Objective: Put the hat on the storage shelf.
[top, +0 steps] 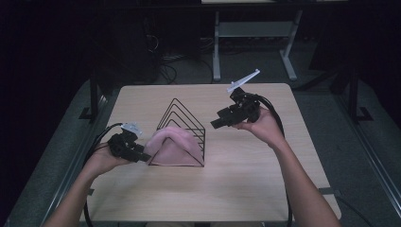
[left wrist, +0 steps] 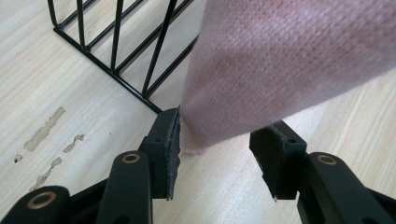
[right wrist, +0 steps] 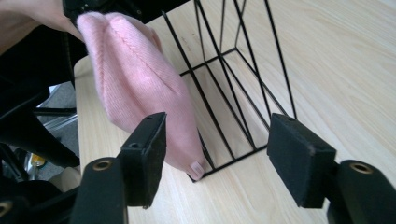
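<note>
Two grippers over a light wooden table [top: 246, 175], seen from the high view, with a black wire rack [top: 182, 127] of nested triangles near the middle. Draped over the rack's near left part, a pink knit cloth [top: 172, 144]. Left gripper [top: 142, 156] low at the rack's left side, right against the cloth's edge, held by a left hand [top: 101, 161] with the forearm coming up from the bottom left. Right gripper [top: 217, 124] raised off the table to the rack's right, well apart from it, tilted down toward it, gripped by a right hand [top: 262, 125] with the wrist bent.

From the left gripper view, a closer look: jaws parted, the pink knit cloth [left wrist: 280, 65] hanging down between them, its lower edge touching the left pad [left wrist: 172, 149] and clear of the right one. Not clamped. Rack bars [left wrist: 116, 51] just behind the cloth, standing on the table [left wrist: 56, 93] with scuffed marks on the wood, unseen from above.

From the right gripper view, jaws wide apart with nothing between them, pointed at the rack [right wrist: 238, 84] from its other side. Cloth [right wrist: 140, 88] hanging on the rack's left end, its tip touching the base wire.
</note>
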